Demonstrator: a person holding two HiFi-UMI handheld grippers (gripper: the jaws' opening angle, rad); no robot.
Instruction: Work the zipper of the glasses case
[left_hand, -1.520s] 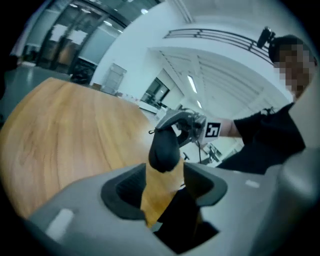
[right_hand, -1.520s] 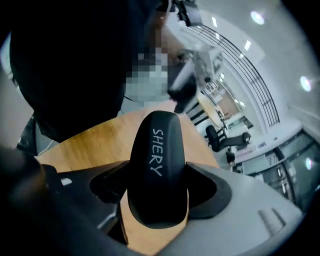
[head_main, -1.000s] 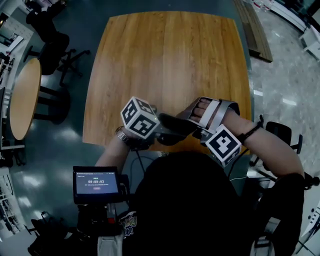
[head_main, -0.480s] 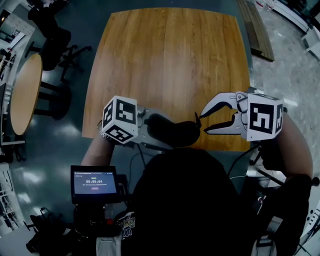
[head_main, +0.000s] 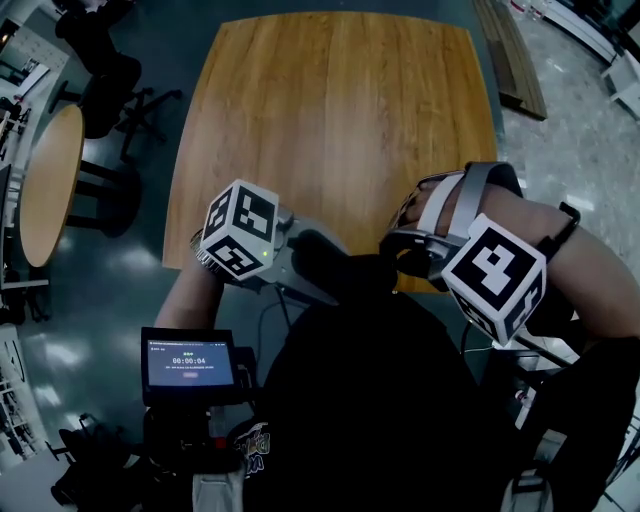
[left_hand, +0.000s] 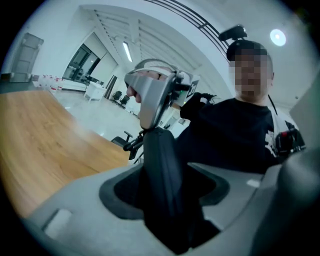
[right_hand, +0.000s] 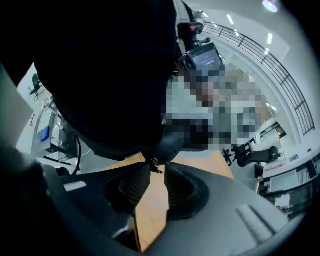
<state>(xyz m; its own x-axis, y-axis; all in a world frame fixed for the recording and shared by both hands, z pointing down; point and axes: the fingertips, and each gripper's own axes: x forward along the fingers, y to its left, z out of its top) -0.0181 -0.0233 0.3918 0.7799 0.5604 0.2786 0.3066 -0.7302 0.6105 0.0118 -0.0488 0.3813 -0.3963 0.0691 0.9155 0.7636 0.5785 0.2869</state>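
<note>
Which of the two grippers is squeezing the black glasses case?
The left gripper: its jaws clamp the glasses case. The right gripper, jaws just closing, has only the tiny zipper pull between them.

The head view looks steeply down on the counter (head_main: 330, 120); both gripper views face the glasses case (left_hand: 162, 170) closely, sharing that counter.

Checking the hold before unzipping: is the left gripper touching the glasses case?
Touching. The left gripper view shows the left gripper clamped on both sides of the black glasses case.
</note>
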